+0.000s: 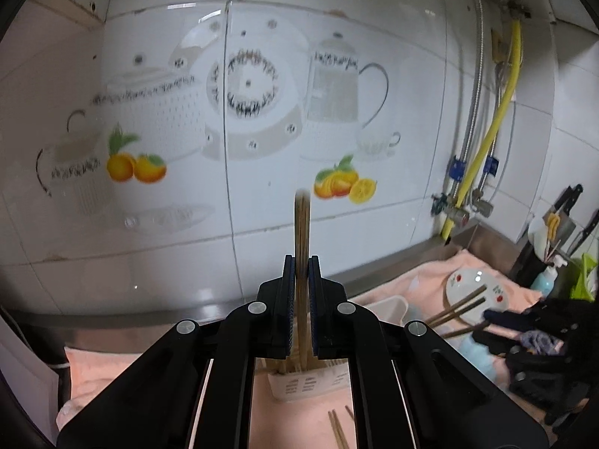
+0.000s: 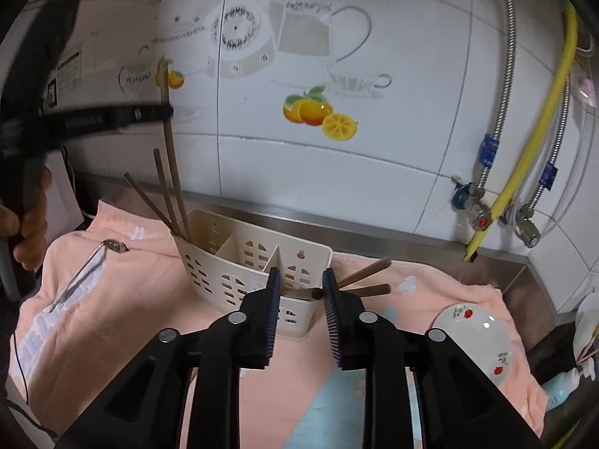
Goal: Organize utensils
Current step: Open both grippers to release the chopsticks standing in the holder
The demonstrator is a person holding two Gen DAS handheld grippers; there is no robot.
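Chopsticks stand clamped upright between the left gripper jaws, lower ends in the end compartment of the caddy for stowing, while the right gripper jaws gape apart, loose chopsticks just ahead.

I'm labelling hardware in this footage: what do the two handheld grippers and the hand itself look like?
Both the left gripper and the right gripper are matte black linkage frames with round silver pivot pins and dark blue ribbed pads. The bare hand wraps a black handle; a thin dark cable trails below.
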